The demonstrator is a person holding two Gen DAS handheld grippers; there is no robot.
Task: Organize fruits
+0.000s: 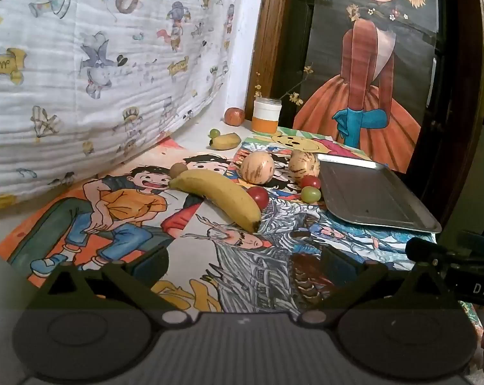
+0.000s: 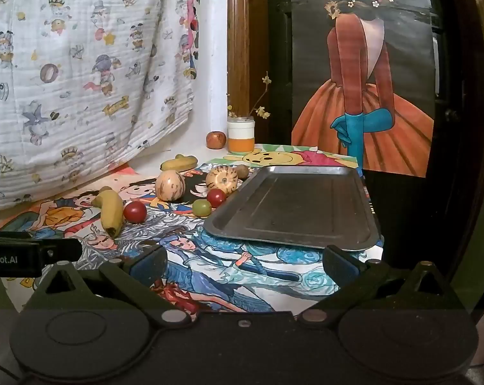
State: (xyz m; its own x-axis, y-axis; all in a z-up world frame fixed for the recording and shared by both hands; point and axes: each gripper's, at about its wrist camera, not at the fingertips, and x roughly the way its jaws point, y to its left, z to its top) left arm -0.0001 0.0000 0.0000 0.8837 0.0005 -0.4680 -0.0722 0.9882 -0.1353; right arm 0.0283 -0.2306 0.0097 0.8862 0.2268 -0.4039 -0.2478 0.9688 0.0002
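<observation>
A flat metal tray (image 2: pixel 293 205), rectangular with rounded corners and a dull brushed sheen, lies bare on a table covered in glossy cartoon posters (image 2: pixel 210 266). The fruit sits loose on the posters to the tray's nine and ten o'clock in the right wrist view.

Counted there: two bananas, a long smooth yellow banana (image 1: pixel 216 197) with a dark tip and a stubbier small banana (image 2: pixel 179 163) farther back. Two egg-shaped pepino melons, cream with brown streaks: the left melon (image 2: pixel 170 184) and the right melon (image 2: pixel 222 181), the latter just beside the tray's edge. Two shiny red cherry tomatoes (image 2: pixel 135 211) (image 2: pixel 216 197). Two green grapes, the near grape (image 2: pixel 201 207) close to the tray's rim and the far grape (image 1: pixel 214 133) touching the small banana. Two fuzzy brown kiwis, one (image 1: pixel 178 170) at the long banana's stem end, the other (image 2: pixel 242 170) behind the right melon. One reddish apple (image 2: pixel 216 140) stands at the back beside a white-and-orange jar (image 2: pixel 241 135) holding dry twigs.

A crinkled printed quilt (image 1: pixel 81 64) hangs at ten o'clock.

The left gripper (image 1: pixel 242 261) and the right gripper (image 2: pixel 245 261) each have fingers spread wide, nothing between them.
</observation>
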